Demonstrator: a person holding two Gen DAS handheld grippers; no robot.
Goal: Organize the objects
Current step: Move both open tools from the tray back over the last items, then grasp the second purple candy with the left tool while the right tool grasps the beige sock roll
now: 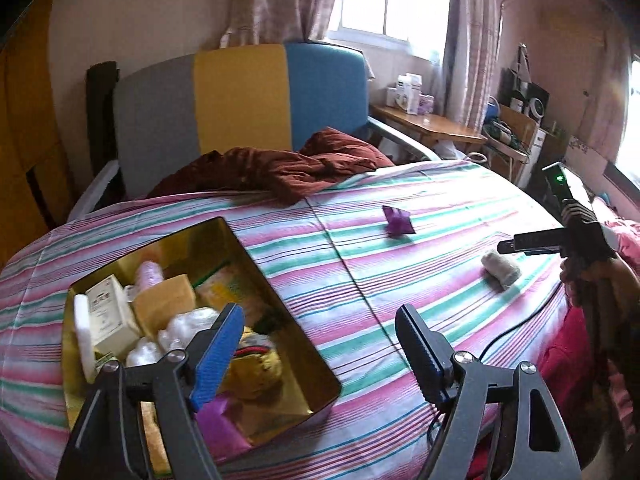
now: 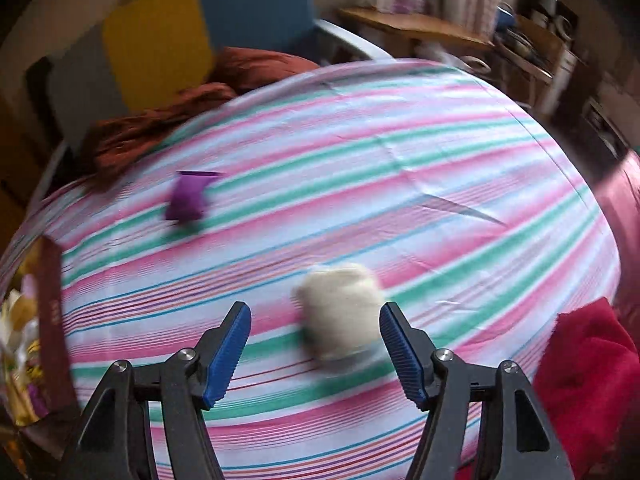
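Note:
A gold-lined open box (image 1: 280,304) full of small items sits on the striped bed at the left; its dark red wall (image 2: 52,328) shows at the right wrist view's left edge. My left gripper (image 1: 320,340) is open and empty, its left finger over the box. A purple packet (image 1: 396,221) (image 2: 188,196) lies mid-bed. A whitish roll (image 1: 501,273) (image 2: 340,312) lies nearer. My right gripper (image 2: 315,340) is open, with the roll just ahead between its fingers, not held. It appears in the left wrist view (image 1: 520,245) just above the roll.
A maroon cloth (image 1: 280,168) is bunched at the head of the bed by the grey, yellow and blue headboard (image 1: 240,100). A red cloth (image 2: 588,372) lies at the right edge. A black cable (image 1: 520,324) runs over the bed. A wooden table (image 1: 428,124) stands beyond.

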